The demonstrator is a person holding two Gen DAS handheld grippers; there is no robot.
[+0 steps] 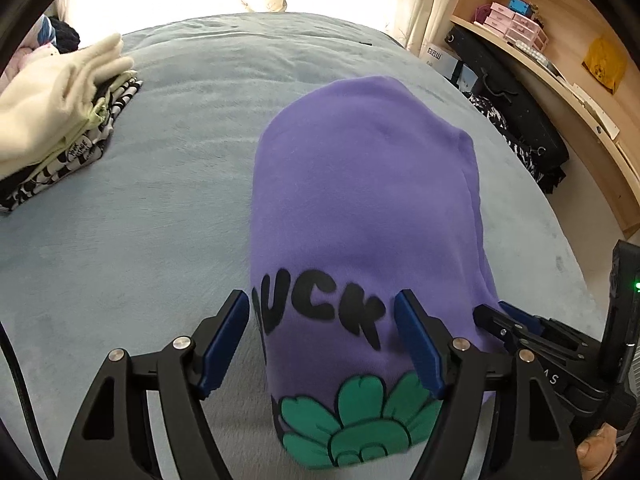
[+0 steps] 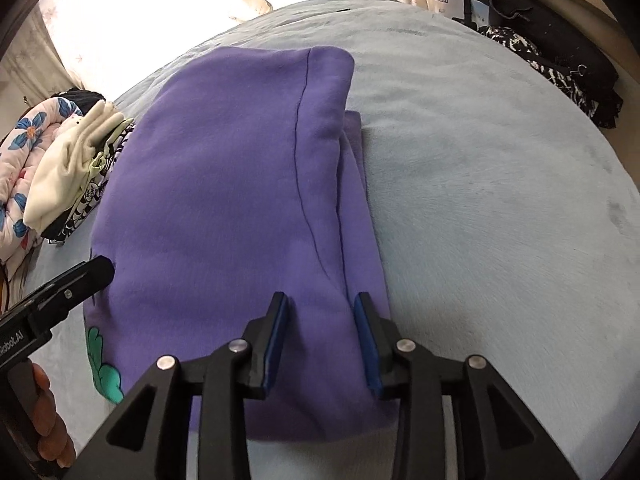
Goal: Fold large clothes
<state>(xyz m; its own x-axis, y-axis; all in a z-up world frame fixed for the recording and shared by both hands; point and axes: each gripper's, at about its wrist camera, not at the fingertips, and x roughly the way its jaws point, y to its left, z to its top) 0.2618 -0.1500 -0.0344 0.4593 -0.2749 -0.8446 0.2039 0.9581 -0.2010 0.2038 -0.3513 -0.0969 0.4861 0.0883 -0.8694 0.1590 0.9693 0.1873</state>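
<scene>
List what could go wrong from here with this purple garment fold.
1. The purple sweatshirt has loose layers stacked along its right edge; lifting there may catch only some.
2. Both the left claw and the right claw are open, so nothing pins the fold.
3. The folded clothes pile sits nearby; sliding could topple it.

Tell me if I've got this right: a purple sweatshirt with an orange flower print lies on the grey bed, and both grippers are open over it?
Nearly. The flower on the purple sweatshirt is green, not orange, as the left wrist view shows. The rest holds: it lies on the grey bed, with the left gripper and right gripper open over it.
</scene>
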